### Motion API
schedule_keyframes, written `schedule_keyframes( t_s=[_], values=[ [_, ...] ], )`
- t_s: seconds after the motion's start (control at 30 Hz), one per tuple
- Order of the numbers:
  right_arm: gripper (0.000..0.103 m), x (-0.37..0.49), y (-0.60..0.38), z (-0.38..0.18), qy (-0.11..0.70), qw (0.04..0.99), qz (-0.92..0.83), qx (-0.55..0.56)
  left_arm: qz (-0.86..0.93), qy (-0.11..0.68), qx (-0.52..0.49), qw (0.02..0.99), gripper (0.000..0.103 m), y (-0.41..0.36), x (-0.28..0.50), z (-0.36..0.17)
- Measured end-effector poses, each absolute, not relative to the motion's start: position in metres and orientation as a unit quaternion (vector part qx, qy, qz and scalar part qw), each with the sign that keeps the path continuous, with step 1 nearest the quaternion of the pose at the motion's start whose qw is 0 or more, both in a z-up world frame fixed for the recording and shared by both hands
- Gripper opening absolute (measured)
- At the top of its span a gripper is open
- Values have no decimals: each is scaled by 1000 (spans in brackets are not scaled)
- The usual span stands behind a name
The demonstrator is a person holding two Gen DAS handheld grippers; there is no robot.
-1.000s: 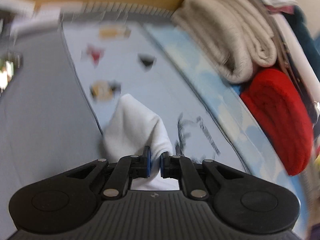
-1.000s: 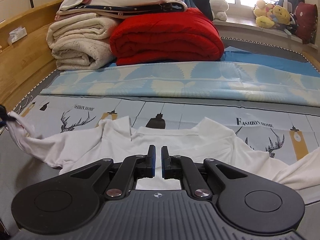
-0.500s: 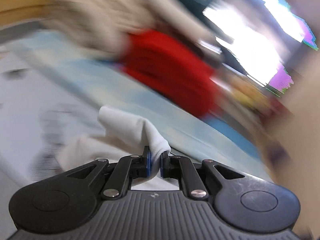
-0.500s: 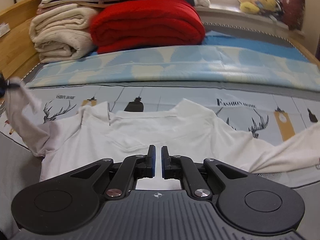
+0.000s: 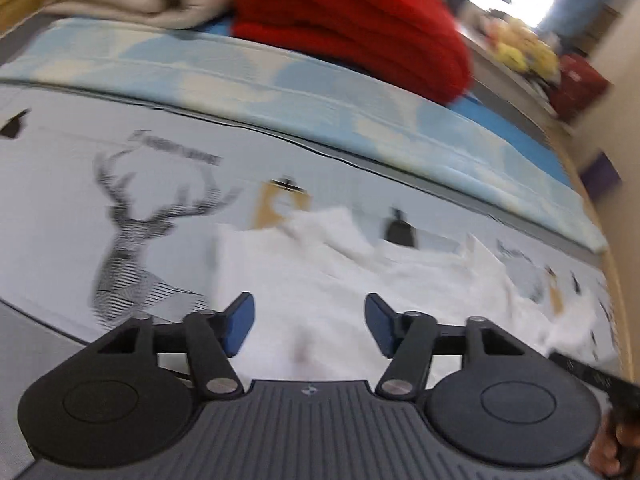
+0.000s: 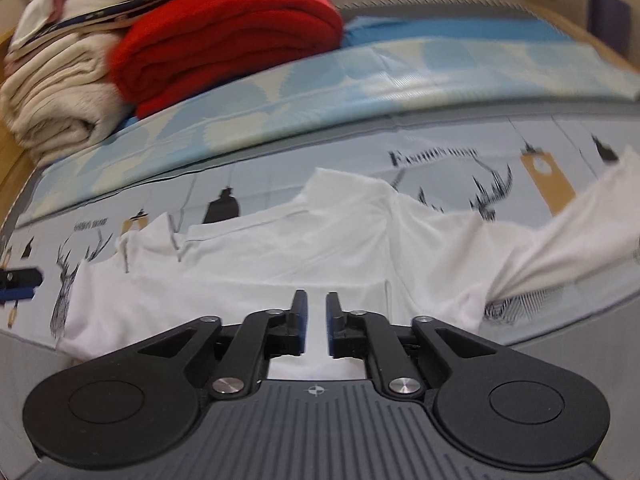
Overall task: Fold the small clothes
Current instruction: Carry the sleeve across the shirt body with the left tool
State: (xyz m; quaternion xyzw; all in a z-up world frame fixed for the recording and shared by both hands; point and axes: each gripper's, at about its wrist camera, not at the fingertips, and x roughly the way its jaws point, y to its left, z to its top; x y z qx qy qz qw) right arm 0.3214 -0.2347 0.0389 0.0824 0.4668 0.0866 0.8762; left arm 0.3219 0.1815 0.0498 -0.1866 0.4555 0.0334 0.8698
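The white shirt (image 6: 320, 248) lies spread on the bed (image 6: 280, 176), 1 sleeve folded in. The left gripper (image 5: 306, 328) has just opened, empty; the right gripper (image 6: 316, 320) has just parted slightly over cloth, gripping nothing. Most folds remain.

The printed bedsheet (image 6: 440, 136) bears blurred lettering, none clearly legible.

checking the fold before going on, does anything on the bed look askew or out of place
Yes: the white shirt is not lying flat. Its sleeve on the right of the right wrist view trails out diagonally over the printed sheet, and the collar area is bunched and creased. Nothing looks spilled or damaged.
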Motion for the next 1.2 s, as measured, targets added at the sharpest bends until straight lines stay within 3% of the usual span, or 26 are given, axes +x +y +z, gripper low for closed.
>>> schedule_keyframes(
  t_s=[0.13, 0.23, 0.3, 0.37, 0.5, 0.53, 0.6, 0.63, 0.67, 0.73, 0.83, 0.93, 1.03, 1.1, 1.13, 1.2],
  values=[
    [15, 330, -248, 23, 495, 858, 56, 126, 62, 459, -194, 865, 41, 218, 329, 45],
    [15, 333, -254, 8, 520, 840, 35, 151, 70, 482, -185, 853, 40, 225, 332, 29],
    [20, 335, -255, -3, 540, 824, 27, 167, 67, 500, -176, 845, 40, 222, 333, 16],
    [31, 335, -257, -17, 559, 810, 16, 175, 60, 513, -172, 839, 40, 222, 333, 4],
    [34, 335, -261, -43, 591, 784, -20, 189, 38, 534, -157, 830, 38, 213, 329, -14],
    [35, 335, -262, -47, 594, 780, -26, 194, 27, 539, -141, 830, 22, 209, 328, -19],
    [36, 336, -260, -49, 592, 782, -32, 191, 12, 550, -98, 829, 10, 201, 326, -23],
    [32, 336, -256, -49, 590, 786, -31, 183, 8, 556, -76, 827, 8, 199, 324, -26],
    [14, 336, -253, -47, 584, 793, -27, 173, 7, 561, -64, 825, 8, 200, 322, -30],
    [4, 338, -248, -44, 570, 804, -14, 165, 8, 566, -69, 822, 8, 204, 320, -34],
    [2, 339, -245, -31, 535, 829, -3, 163, 16, 543, -106, 833, 7, 213, 316, -24],
    [2, 336, -244, 13, 422, 889, 37, 174, 13, 512, -205, 834, 8, 230, 312, -14],
    [2, 332, -249, 40, 353, 920, 37, 164, 16, 540, -195, 819, 9, 228, 313, -24],
    [7, 344, -259, 18, 421, 893, -11, 159, 23, 555, -164, 815, 10, 221, 313, -29],
    [8, 352, -265, -6, 489, 858, -44, 153, 31, 551, -167, 817, 10, 222, 313, -29],
    [8, 352, -282, -36, 547, 808, -98, 195, 34, 529, -197, 825, 13, 230, 312, -23]
  ],
)
